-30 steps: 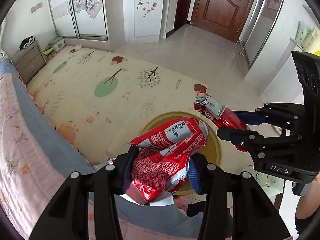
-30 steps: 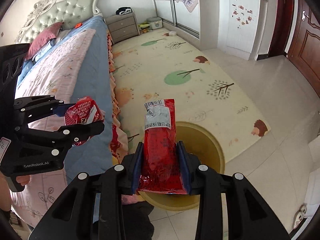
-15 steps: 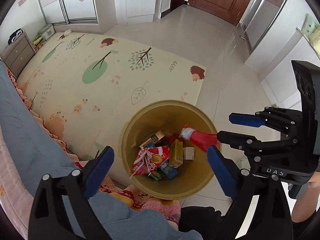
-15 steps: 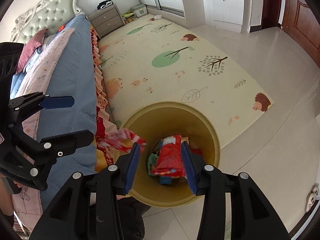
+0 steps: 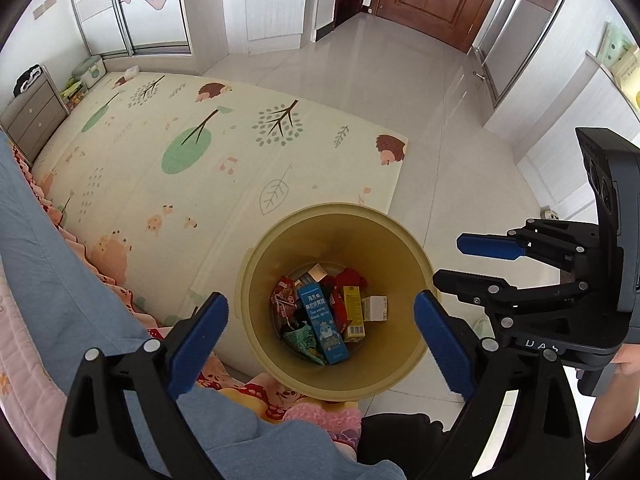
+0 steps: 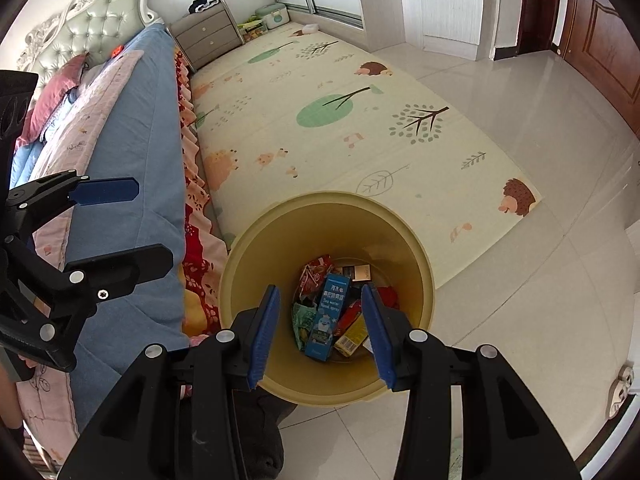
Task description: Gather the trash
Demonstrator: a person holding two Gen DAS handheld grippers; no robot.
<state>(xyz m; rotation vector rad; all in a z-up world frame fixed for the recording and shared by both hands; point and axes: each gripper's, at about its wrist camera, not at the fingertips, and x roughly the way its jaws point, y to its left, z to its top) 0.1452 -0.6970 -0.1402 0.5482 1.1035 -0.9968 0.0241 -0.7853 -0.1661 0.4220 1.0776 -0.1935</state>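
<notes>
- Your left gripper (image 5: 320, 320) is spread wide, empty, above the yellow bin (image 5: 360, 224).
- Your right gripper (image 6: 320, 330) gapes too, nothing pinched.
- Crumpled wrappers and a blue carton (image 5: 322, 322) lie heaped inside.

Left gripper (image 5: 320, 320) angled steeply down, jaws spread wide and empty, right gripper (image 6: 320, 326) beside it, angled down, jaws partly apart, empty.

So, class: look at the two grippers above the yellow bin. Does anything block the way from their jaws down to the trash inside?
Nothing visible does. The left gripper and right gripper both hang open and empty over the yellow bin, whose mouth is uncovered. The blue carton and wrappers lie in plain view at its bottom.
</notes>
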